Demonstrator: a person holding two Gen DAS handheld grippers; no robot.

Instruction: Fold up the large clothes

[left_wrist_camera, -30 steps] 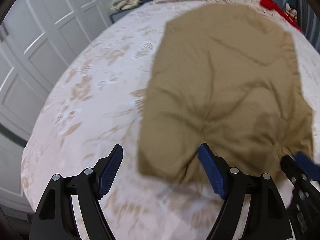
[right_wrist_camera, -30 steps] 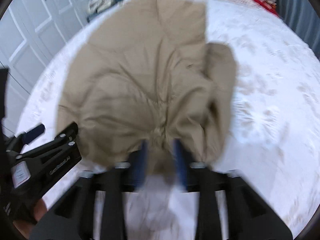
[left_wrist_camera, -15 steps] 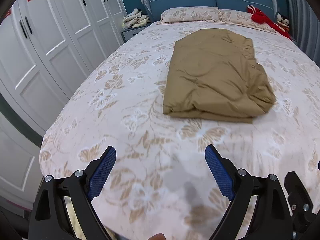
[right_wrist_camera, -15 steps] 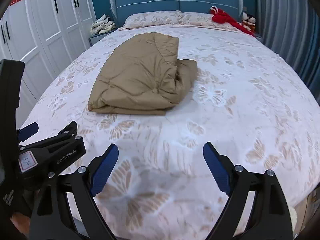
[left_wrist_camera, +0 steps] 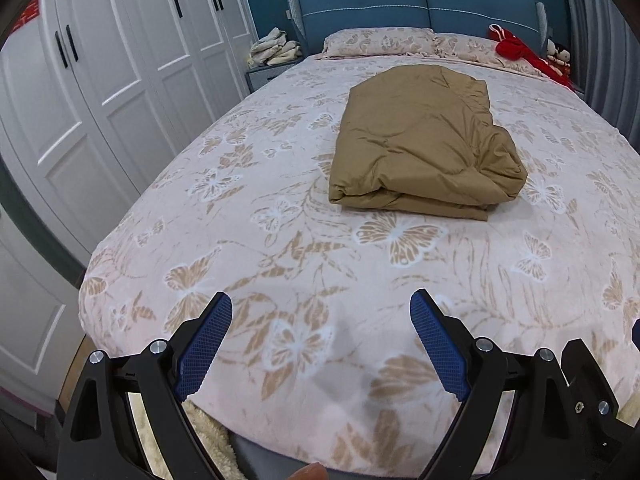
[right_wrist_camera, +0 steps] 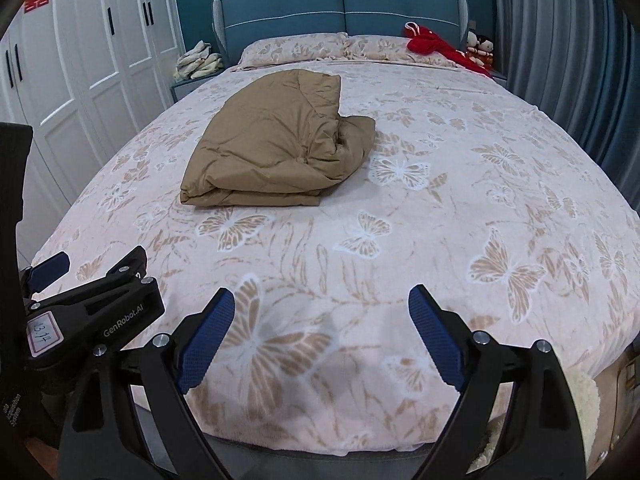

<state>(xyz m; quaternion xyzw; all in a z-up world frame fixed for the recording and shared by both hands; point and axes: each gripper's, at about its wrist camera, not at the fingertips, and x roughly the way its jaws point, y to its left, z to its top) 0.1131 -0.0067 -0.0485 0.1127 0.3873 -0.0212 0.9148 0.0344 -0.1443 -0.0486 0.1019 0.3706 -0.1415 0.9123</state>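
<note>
Pink butterfly-print bedspread (left_wrist_camera: 304, 248) covers the whole bed, blue headboard (left_wrist_camera: 420, 0) behind, two matching pillows (left_wrist_camera: 380, 42) at the top. White wardrobe (left_wrist_camera: 100, 80) with red stickers runs along the left, grey curtain (right_wrist_camera: 560, 40) on the right. Nightstand (left_wrist_camera: 268, 70) by the headboard carries a pale cloth pile (left_wrist_camera: 274, 46). Red cloth (left_wrist_camera: 520, 50) lies on the far right pillow.

Tan garment (left_wrist_camera: 424, 144), folded into a thick bundle, sits mid-bed, well apart from both claws, right edge bunched.

Left gripper (left_wrist_camera: 320, 344) is spread wide, empty, over the bed's foot. Right gripper (right_wrist_camera: 320, 340) likewise spread, holding nothing.

Right view alone shows the left gripper's body with a label at lower left, plus dolls (right_wrist_camera: 480, 48) beside the red cloth. Left view shows more wardrobe and a fingertip at the bottom edge.

One second ago the right claw was pinching the garment close up and blurred; half a second ago both were already apart and backed off. Bundle unchanged since.
</note>
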